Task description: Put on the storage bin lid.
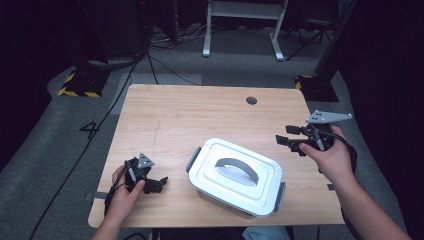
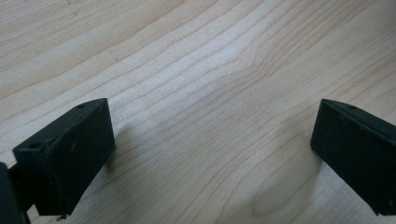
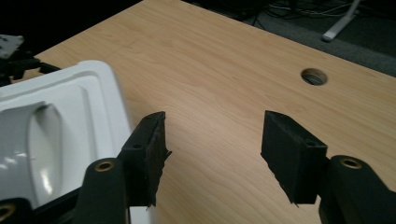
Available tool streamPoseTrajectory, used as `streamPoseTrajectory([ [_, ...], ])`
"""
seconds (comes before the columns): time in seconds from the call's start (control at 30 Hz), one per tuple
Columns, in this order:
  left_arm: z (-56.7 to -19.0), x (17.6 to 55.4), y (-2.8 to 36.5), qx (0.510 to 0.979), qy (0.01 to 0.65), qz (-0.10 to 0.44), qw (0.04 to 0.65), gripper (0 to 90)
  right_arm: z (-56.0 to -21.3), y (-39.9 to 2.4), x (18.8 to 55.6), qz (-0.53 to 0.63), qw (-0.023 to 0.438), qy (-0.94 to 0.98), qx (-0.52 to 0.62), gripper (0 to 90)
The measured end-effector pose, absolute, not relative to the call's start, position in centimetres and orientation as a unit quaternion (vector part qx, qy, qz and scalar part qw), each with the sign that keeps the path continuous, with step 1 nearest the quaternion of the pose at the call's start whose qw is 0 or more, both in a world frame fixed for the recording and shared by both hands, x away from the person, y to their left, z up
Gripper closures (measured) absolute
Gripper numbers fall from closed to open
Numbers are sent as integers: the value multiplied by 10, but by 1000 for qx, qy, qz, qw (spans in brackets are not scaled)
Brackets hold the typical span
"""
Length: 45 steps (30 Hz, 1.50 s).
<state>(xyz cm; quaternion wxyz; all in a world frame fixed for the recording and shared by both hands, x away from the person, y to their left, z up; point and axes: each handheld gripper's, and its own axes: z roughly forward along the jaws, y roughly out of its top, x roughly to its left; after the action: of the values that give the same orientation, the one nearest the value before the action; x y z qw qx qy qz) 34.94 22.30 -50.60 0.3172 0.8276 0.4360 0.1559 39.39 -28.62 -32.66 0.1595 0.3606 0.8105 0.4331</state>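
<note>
Left gripper point(image 1: 161, 184): held low at the near left part of the table, jaws spread wide with bare wood between them; in the left gripper view point(image 2: 212, 154) both black jaws rest on or just above the tabletop, nothing between them.
Left hand point(image 1: 125, 192): wrapped around the left gripper's body, forearm coming in from the near edge.
Box point(image 1: 235, 176): white plastic box with its lid on, sitting at the near middle of the table, turned at an angle to the table's edges; between the two grippers and touched by neither.
Handle point(image 1: 237, 168): grey arched grip lying across the middle of the lid.
Clips point(image 1: 193, 159): grey clips on the box's short ends, one facing left, one point(image 1: 279, 196) at the near right.
Right gripper point(image 1: 291, 142): held above the table's right side, just beyond the box's right end, jaws pointing left and standing apart with nothing between them; in the right gripper view point(image 3: 212, 149) the box point(image 3: 60, 126) lies to the left of the jaws.
Right hand point(image 1: 331, 157): gripping the right gripper from behind.
Table point(image 1: 200, 115): light wood, bare beyond the box.
Hole point(image 1: 251, 100): round cable hole near the far edge.
Floor point(image 1: 60, 135): grey carpet around the table, cables trailing at the far side.
</note>
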Motion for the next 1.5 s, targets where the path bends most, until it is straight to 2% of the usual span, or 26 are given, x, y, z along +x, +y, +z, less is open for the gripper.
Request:
streamPoseTrajectory([
  [0.33,-506,349,225,827,438,157,316,1,-357,-336,406,401,176,799,412,373],
  [0.67,-506,348,230,828,435,156,316,2,-412,-367,409,353,150,808,447,339],
  [1.5,-506,348,231,828,435,157,318,2,-484,-376,382,292,122,835,450,261],
])
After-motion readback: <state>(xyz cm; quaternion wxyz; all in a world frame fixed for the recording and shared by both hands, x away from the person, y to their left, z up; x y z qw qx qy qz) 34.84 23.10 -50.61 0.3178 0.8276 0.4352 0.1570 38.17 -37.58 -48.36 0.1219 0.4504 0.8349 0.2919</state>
